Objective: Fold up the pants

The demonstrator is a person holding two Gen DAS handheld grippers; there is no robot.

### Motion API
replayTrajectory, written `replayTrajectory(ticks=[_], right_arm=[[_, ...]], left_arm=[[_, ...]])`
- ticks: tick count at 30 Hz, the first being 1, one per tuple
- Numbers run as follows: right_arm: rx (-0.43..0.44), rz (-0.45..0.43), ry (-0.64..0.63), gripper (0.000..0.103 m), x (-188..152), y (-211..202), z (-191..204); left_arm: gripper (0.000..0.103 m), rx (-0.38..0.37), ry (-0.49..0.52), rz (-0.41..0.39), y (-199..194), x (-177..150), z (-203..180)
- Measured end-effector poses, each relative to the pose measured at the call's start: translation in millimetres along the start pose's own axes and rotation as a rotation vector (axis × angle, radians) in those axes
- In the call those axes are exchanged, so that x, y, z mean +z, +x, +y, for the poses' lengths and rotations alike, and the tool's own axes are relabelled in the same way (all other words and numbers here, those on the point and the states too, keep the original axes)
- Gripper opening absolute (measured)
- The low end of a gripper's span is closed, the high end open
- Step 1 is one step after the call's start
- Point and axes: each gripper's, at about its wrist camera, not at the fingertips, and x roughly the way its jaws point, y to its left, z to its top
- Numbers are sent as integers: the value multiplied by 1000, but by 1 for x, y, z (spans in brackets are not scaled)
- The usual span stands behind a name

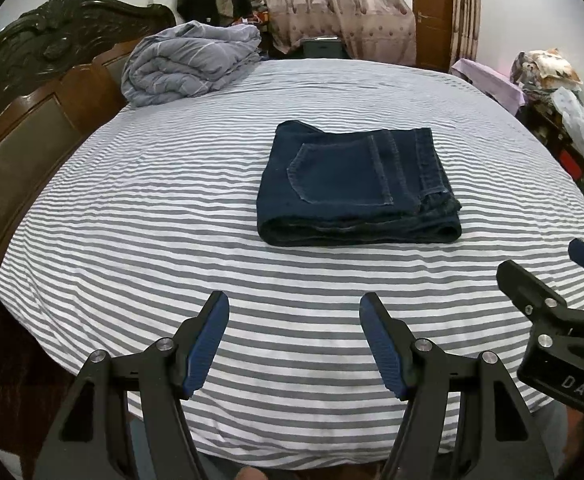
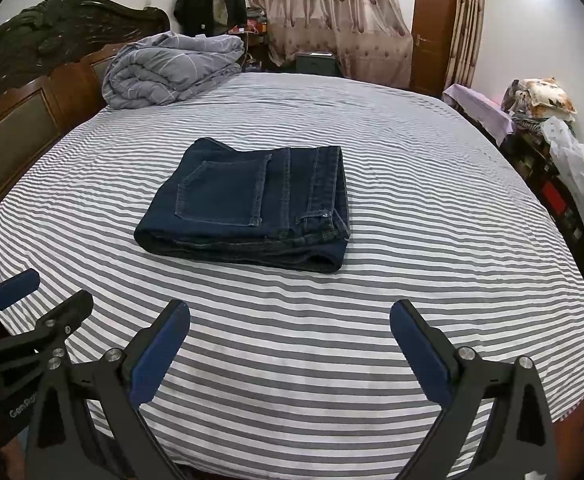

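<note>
Dark blue jeans [image 1: 356, 188] lie folded into a compact rectangle in the middle of the striped bed, back pocket facing up; they also show in the right wrist view [image 2: 247, 208]. My left gripper [image 1: 294, 308] is open and empty, held above the sheet near the bed's front edge, well short of the jeans. My right gripper [image 2: 289, 316] is open and empty too, beside the left one, equally short of the jeans. Each gripper shows at the edge of the other's view: the right one [image 1: 548, 276] and the left one [image 2: 47, 292].
The bed [image 1: 171, 240] has a grey-and-white striped sheet. A rolled grey duvet [image 1: 191, 64] lies at the far left by the dark wooden headboard [image 1: 31, 92]. Cluttered furniture with pillows and bags [image 1: 552, 80] stands along the right side. Curtains and a door are behind.
</note>
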Motion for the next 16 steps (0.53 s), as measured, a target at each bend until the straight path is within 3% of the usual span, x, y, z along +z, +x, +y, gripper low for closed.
replayTrajectory(ticks=[16], right_arm=[[6,23,22,99,-7,9,-2]], left_arm=[[68,24,15,-19,5,-2,-2]])
